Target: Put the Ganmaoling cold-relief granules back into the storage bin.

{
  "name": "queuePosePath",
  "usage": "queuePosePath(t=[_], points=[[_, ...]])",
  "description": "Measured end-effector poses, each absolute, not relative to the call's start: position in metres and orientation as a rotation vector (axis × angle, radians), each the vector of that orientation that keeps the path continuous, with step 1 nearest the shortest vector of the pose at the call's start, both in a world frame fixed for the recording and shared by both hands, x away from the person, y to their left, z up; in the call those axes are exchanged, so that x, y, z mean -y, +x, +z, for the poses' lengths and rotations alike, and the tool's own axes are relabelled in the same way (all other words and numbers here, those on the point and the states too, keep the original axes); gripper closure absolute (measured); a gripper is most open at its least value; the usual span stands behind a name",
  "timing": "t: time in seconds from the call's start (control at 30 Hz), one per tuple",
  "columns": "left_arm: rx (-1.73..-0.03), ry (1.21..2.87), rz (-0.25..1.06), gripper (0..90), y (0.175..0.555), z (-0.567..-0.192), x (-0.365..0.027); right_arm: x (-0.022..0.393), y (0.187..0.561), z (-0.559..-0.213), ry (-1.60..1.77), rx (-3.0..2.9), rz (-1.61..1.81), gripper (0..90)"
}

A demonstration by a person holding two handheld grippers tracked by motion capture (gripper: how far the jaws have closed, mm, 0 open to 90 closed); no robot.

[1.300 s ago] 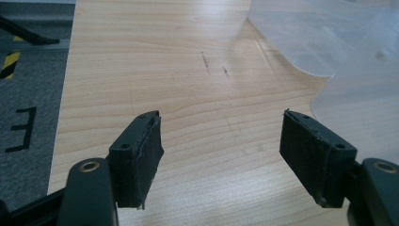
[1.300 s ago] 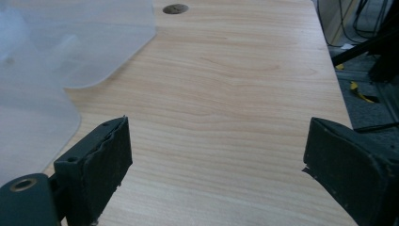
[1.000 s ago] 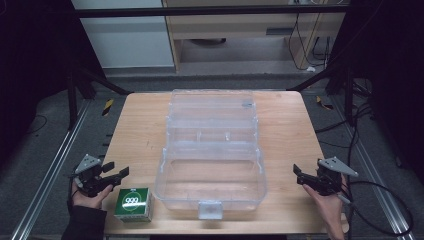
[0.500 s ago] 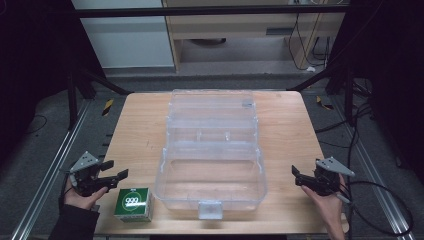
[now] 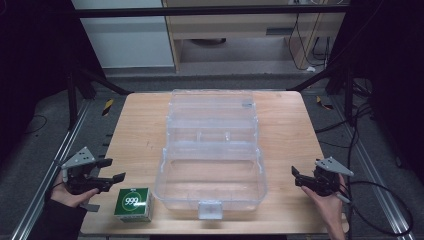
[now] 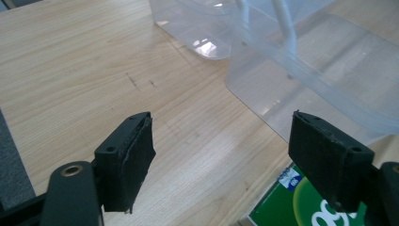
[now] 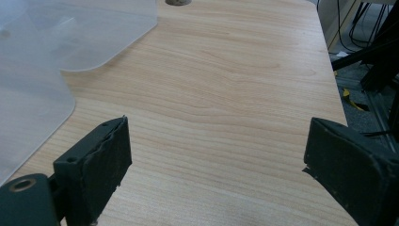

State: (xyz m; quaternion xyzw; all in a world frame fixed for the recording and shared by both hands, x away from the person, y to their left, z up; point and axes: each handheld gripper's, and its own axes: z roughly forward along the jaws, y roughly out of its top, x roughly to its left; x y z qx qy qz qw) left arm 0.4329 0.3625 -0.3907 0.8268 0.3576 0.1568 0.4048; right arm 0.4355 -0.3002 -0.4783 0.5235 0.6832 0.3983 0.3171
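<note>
At the table's [image 5: 135, 130] left edge in the high view, the left gripper [image 5: 113, 170] is held low in a hand [image 5: 67, 192], jaws spread with nothing between them. Just right of it stands a green box [image 5: 133, 204] marked 999. The left gripper view adds what the high view cannot: the box's green corner [image 6: 282, 207] lies under the right-hand jaw, untouched. The clear plastic case [image 5: 212, 150] lies open at the table's centre, lid folded back, its tray bare. At the right edge the right gripper [image 5: 296, 176] is likewise released; the right gripper view shows only wood grain between its jaws and the case's frosted edge [image 7: 33, 94] off to the side.
</note>
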Motion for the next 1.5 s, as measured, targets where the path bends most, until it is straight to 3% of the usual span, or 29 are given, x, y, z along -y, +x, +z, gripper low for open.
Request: queuePosePath(t=[0.83,1.5], points=[[-0.548,2.385,0.277,13.3,0.419,-0.379,-0.342,0.3,0.436,-0.482,1.36,-1.832,1.023,6.7],[-0.388,2.559,0.189,6.7,0.417,-0.387,-0.323,0.3,0.437,-0.485,1.369,-1.862,1.006,5.6]])
